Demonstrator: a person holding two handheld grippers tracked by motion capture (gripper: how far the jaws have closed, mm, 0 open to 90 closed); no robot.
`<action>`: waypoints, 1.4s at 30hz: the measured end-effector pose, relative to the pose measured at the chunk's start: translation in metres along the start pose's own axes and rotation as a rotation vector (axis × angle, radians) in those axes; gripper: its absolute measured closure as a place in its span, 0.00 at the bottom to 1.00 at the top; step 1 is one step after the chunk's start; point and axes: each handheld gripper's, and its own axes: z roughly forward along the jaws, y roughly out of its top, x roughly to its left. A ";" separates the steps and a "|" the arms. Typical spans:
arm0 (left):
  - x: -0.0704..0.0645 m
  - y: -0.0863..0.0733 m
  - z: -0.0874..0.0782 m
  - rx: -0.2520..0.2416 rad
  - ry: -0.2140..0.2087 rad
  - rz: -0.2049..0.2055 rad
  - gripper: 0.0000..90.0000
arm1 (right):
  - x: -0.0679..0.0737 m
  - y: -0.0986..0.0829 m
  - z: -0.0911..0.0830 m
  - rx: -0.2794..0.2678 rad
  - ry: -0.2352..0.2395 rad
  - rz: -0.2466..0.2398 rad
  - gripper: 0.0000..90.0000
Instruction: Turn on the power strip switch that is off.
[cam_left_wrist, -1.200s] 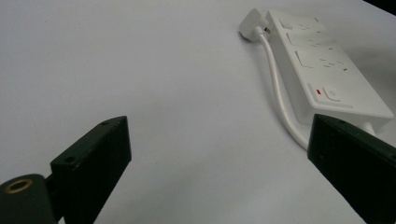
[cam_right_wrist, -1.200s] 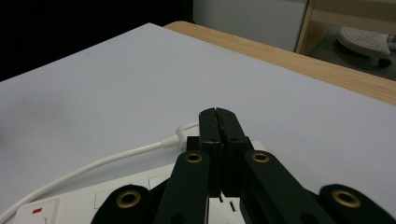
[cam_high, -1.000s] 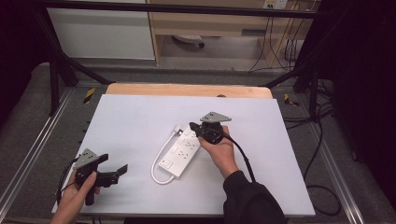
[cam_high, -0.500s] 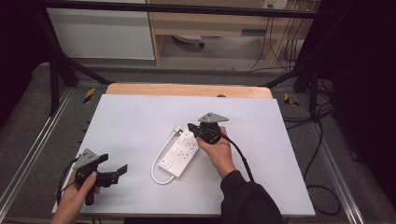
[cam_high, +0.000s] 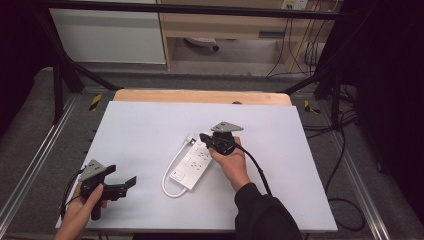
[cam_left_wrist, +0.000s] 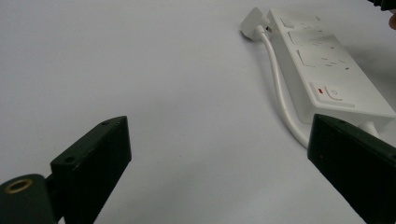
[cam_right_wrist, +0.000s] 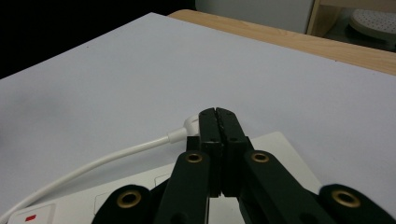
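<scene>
White table bears power strip, seemingly flat.

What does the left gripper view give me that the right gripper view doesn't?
Left gripper view: the left gripper with jaws wide apart over bare table, plus the power strip seen whole, with its sockets and switch. Right gripper view: the right gripper with jaws closed together above the strip's far end, and the wooden table edge. Both: the strip, its white cable, its plug and the red mark.
</scene>
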 end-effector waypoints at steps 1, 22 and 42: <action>0.000 0.000 0.000 0.000 0.000 0.000 0.07 | 0.001 -0.001 0.001 0.005 0.004 0.002 1.00; 0.000 0.000 0.000 0.003 0.002 0.004 0.07 | 0.008 -0.009 0.013 0.031 0.017 0.001 1.00; 0.000 0.000 0.000 0.005 0.003 0.009 0.07 | 0.002 -0.013 0.022 0.047 -0.012 0.001 1.00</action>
